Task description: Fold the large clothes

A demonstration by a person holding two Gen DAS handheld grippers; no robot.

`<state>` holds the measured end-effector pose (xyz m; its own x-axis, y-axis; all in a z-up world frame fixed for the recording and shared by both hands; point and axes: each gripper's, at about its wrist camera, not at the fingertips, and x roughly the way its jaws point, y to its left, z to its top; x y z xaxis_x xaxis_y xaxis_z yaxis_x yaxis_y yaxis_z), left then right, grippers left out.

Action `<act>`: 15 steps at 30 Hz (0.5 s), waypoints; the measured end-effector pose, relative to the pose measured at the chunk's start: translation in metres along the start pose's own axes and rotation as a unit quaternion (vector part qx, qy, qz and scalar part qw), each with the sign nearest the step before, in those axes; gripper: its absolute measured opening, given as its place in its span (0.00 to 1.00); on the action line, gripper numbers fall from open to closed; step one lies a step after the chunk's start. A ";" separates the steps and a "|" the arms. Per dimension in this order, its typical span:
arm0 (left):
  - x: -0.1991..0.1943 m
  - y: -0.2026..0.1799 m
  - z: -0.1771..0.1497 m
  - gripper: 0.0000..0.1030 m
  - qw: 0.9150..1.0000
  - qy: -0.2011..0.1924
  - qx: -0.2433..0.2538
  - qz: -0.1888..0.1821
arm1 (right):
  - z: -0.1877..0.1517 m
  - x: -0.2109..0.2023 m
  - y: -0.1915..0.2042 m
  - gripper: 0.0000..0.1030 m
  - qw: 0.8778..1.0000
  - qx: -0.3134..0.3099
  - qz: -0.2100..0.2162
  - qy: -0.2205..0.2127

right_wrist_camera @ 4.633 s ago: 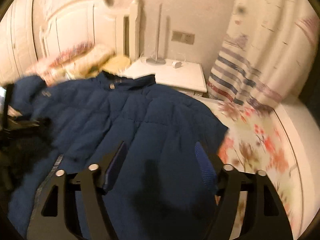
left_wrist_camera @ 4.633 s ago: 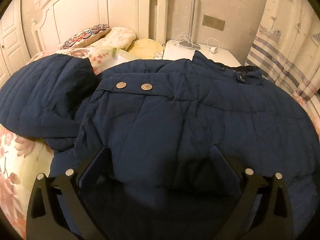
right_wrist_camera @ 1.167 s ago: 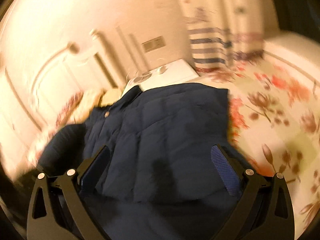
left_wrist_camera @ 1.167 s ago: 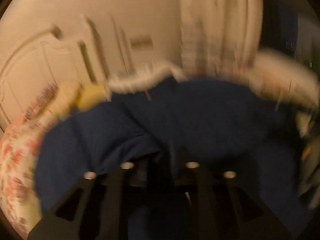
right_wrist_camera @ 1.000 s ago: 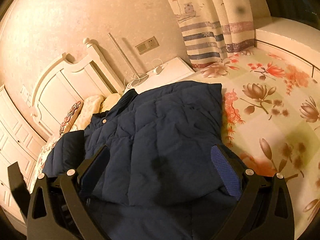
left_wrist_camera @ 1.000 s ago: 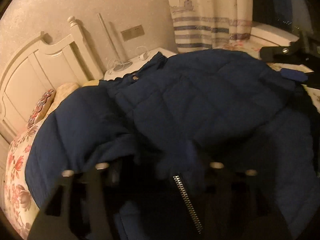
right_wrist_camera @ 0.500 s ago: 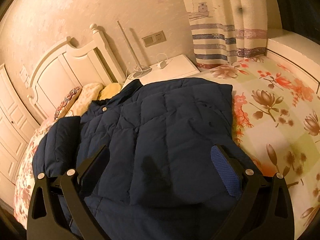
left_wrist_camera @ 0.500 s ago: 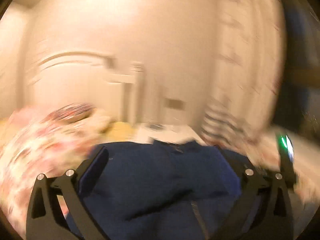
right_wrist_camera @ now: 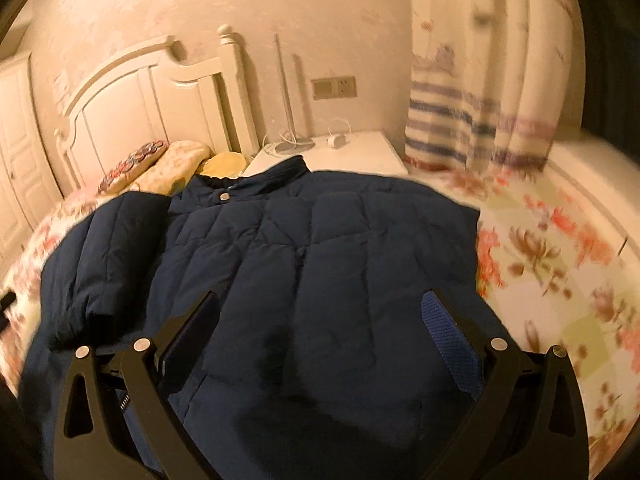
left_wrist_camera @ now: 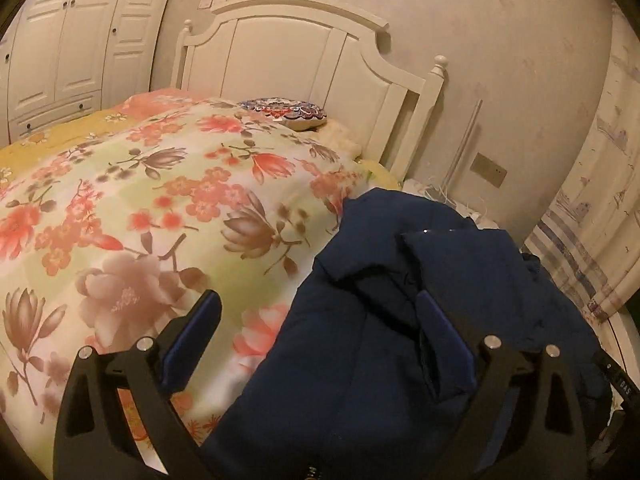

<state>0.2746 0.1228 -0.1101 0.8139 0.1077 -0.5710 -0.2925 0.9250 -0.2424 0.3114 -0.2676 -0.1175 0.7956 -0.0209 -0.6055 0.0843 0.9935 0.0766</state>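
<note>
A large navy quilted jacket (right_wrist_camera: 312,264) lies spread on the floral bedspread (right_wrist_camera: 560,264), collar toward the headboard, with one sleeve (right_wrist_camera: 100,252) folded at its left side. In the left wrist view the jacket (left_wrist_camera: 400,360) fills the lower right. My left gripper (left_wrist_camera: 320,320) is open and empty, above the jacket's left edge and the bedspread (left_wrist_camera: 140,220). My right gripper (right_wrist_camera: 320,320) is open and empty, hovering over the jacket's lower body.
A white headboard (left_wrist_camera: 300,64) and a patterned cushion (left_wrist_camera: 288,114) are at the bed's head. A white nightstand (right_wrist_camera: 344,152) with a lamp pole and cables stands behind the jacket. Striped curtains (right_wrist_camera: 460,128) hang at the right. White wardrobes (left_wrist_camera: 72,40) stand at the left.
My left gripper, shut on the jacket a second ago, has opened, let go and swung left over the bedspread. My right gripper stayed open over the jacket and shifted slightly.
</note>
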 end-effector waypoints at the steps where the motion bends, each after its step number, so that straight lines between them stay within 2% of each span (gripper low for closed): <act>1: -0.001 0.001 0.000 0.95 1.000 -0.001 -0.001 -0.001 | -0.001 -0.002 0.006 0.94 1.000 -0.015 -0.007 -0.003; 4: 0.006 0.005 0.001 0.95 1.000 0.004 -0.008 -0.006 | -0.007 -0.007 0.041 0.94 0.994 -0.107 -0.036 -0.009; 6: 0.008 0.009 0.001 0.95 1.000 0.009 -0.016 -0.010 | -0.015 -0.011 0.075 0.94 0.980 -0.190 -0.047 -0.022; 9: 0.011 0.016 0.001 0.95 0.999 0.014 -0.034 -0.015 | -0.032 -0.014 0.121 0.94 0.954 -0.295 -0.039 -0.037; 10: 0.011 0.018 0.001 0.95 0.999 0.015 -0.038 -0.017 | -0.040 -0.014 0.141 0.94 0.940 -0.337 -0.035 -0.039; 15: 0.010 0.024 0.002 0.95 0.998 0.016 -0.057 -0.017 | -0.063 -0.012 0.215 0.94 0.883 -0.465 -0.023 -0.056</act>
<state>0.2766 0.1470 -0.1203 0.8083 0.0629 -0.5854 -0.3212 0.8804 -0.3489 0.2819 -0.0466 -0.1434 0.8632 -0.0235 -0.5043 -0.3688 0.6528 -0.6617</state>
